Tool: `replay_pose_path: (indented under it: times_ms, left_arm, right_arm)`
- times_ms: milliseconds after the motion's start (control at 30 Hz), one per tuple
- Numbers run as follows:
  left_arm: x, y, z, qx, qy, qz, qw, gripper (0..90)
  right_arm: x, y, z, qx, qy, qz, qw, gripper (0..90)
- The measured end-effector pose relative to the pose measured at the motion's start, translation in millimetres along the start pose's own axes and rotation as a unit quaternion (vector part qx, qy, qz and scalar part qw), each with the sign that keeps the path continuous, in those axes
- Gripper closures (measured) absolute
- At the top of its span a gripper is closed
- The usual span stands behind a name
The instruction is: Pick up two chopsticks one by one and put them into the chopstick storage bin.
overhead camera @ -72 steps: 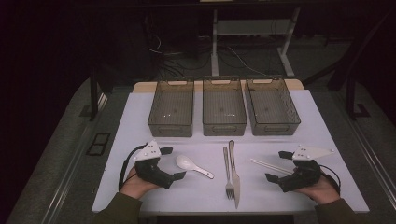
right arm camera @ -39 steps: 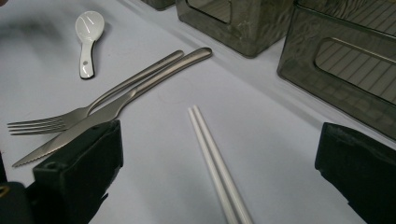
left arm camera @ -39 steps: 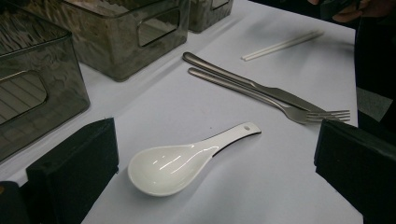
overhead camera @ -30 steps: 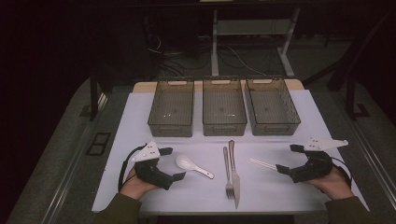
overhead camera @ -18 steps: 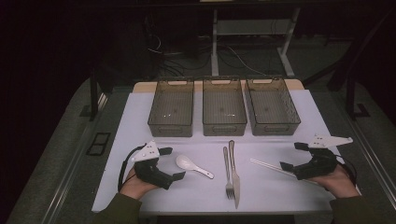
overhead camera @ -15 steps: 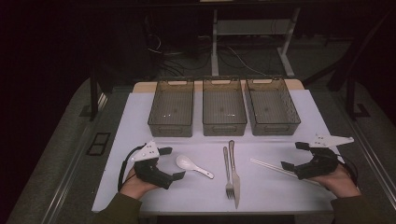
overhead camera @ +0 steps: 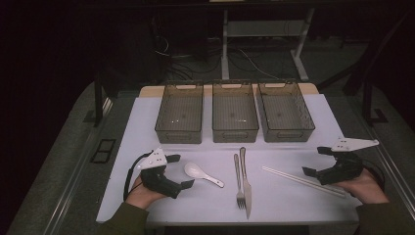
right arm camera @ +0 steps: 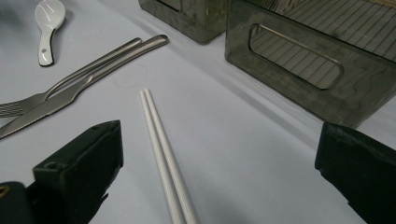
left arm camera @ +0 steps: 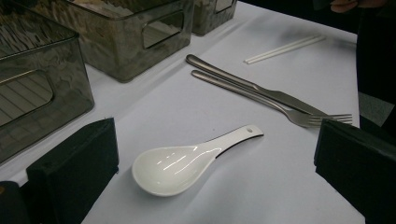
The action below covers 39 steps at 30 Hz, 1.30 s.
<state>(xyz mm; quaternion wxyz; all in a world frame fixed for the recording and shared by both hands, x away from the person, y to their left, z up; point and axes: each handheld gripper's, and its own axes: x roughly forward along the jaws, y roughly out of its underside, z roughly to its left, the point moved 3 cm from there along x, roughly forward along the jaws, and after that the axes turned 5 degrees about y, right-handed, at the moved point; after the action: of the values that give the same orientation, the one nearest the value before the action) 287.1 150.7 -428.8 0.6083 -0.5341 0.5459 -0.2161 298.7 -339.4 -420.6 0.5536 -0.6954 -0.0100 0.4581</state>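
Two white chopsticks, unmarked, lie between right gripper jaws.

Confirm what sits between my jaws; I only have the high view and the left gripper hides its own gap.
Observer: In the left gripper view a white spoon lies on the sheet between the open jaws, untouched.
Operator: Bowl up or down?
Observer: Bowl up, with a small hole near the handle's end.
Operator: And the right gripper?
Observer: The right gripper is open; the white chopsticks lie side by side between its jaws, nearer one jaw and clear of both.
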Motion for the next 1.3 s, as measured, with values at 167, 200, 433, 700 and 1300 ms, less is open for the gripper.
replay_pose_path:
  times_ms: [167, 200, 433, 700, 1300]
  left_arm:
    - [-0.4, 0.0, 0.2, -0.001, -0.001, 0.0, 1.0, 0.0]
    - [-0.2, 0.0, 0.2, -0.001, -0.001, 0.0, 1.0, 0.0]
    - [0.7, 0.1, 0.1, -0.001, -0.001, 0.001, 1.0, 0.0]
    - [1.3, 0.0, 0.1, 0.001, 0.0, 0.001, 1.0, 0.0]
    - [1.7, 0.4, -0.7, 0.002, 0.002, 0.005, 1.0, 0.0]
  right_arm:
    - [-1.0, -1.5, -5.4, -0.004, -0.002, 0.008, 1.0, 1.0]
    - [-1.0, -2.1, -6.4, -0.005, -0.002, 0.009, 1.0, 1.0]
    - [2.0, -12.1, -11.1, -0.028, -0.023, 0.036, 0.9987, 5.3]
    - [11.4, -22.6, -12.6, -0.041, -0.044, 0.059, 0.9964, 12.1]
    - [7.1, -11.4, -7.9, -0.078, -0.051, 0.114, 0.9891, 28.4]
